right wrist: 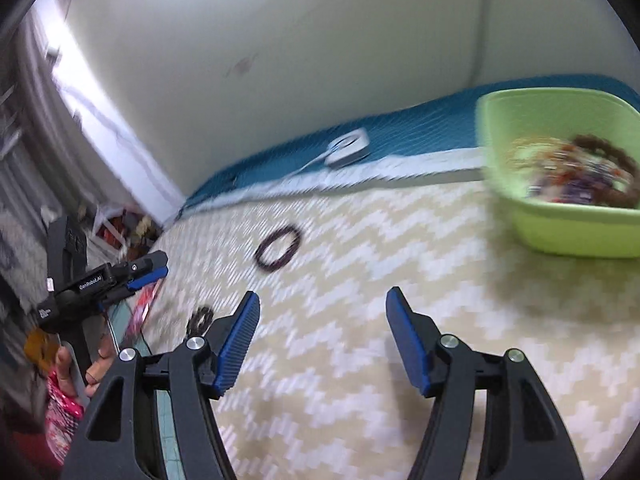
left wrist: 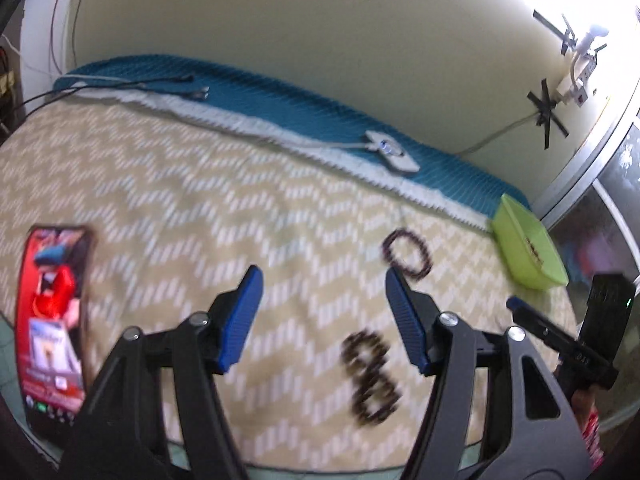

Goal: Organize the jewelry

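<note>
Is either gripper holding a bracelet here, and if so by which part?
Nothing is held. The left gripper and the right gripper are both open and empty; two bracelets lie on the mat.

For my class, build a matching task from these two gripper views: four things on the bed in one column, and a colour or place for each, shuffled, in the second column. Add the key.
Column 1
1. basin
2. single bead bracelet
3. phone
4. white charger puck

Column 2
A. lies on the teal strip by the wall
B. lime green, holds mixed jewelry
C. dark ring alone on the zigzag blanket
D. lit screen, at the left edge of the bed

Pairs: 1-B, 2-C, 3-D, 4-A
</note>
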